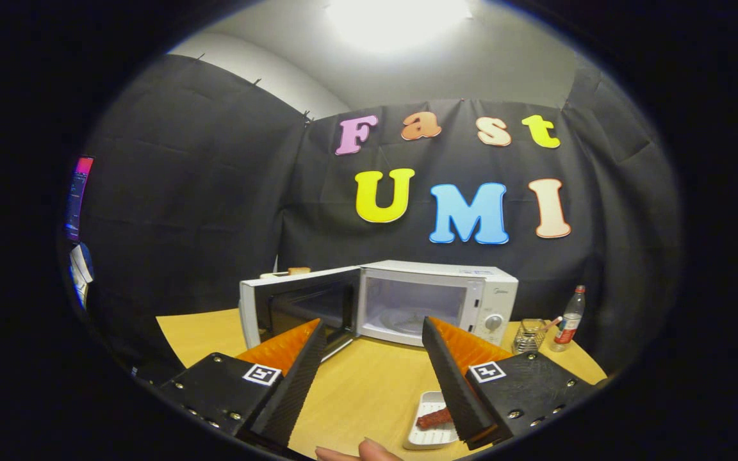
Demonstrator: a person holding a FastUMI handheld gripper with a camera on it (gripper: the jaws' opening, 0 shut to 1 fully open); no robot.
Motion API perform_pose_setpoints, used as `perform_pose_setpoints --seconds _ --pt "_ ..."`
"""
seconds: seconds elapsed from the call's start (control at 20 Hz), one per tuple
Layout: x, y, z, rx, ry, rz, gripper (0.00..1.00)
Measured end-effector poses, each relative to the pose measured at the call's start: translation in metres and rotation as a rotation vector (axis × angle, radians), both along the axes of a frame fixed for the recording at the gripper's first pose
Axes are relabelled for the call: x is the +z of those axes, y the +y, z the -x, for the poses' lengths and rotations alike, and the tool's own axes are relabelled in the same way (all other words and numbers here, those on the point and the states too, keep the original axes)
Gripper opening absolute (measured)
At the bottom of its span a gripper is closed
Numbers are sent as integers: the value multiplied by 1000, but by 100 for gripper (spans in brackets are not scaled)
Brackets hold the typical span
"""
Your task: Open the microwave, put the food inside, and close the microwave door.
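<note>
Your gripper [375, 333] sits nearest the camera, its two fingers spread wide apart and holding nothing, with bare table [369, 384] showing between them. Just below the gap, a fingertip [369, 450] of your hand pokes into sight.

Going left to right: at the far left, a lit screen [78, 195] hangs beside the black cloth wall. Next comes the microwave [436, 298], white, standing on the wooden table beyond your fingers. Its door [298, 307] is swung open to the left, and the left finger's tip overlaps the door's lower edge in the picture; whether they touch you cannot tell. A small item [298, 271] rests behind the door's top edge, too small to tell what it is. Inside the open cavity lies a round plate [407, 318]. The control panel with a dial [493, 322] is on the microwave's right side.

Low by your right finger, a white tray [430, 422] lies on the table with the food [434, 419], a reddish-brown stick-shaped piece, in it; the finger partly hides both. Right of the microwave stands a glass jar [528, 335], and beside that a bottle [570, 318] with a red label.
</note>
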State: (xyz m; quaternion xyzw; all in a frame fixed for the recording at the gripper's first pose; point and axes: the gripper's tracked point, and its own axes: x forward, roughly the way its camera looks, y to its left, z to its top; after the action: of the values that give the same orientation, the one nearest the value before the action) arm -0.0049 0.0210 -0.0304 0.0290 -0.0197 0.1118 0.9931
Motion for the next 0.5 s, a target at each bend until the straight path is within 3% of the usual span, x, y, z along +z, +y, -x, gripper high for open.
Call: perform_pose_setpoints --seconds 0.25,0.5 --pt "-44 -60 -1 -120 68 30 91" --pt "-107 -95 -6 -159 225 -110 92"
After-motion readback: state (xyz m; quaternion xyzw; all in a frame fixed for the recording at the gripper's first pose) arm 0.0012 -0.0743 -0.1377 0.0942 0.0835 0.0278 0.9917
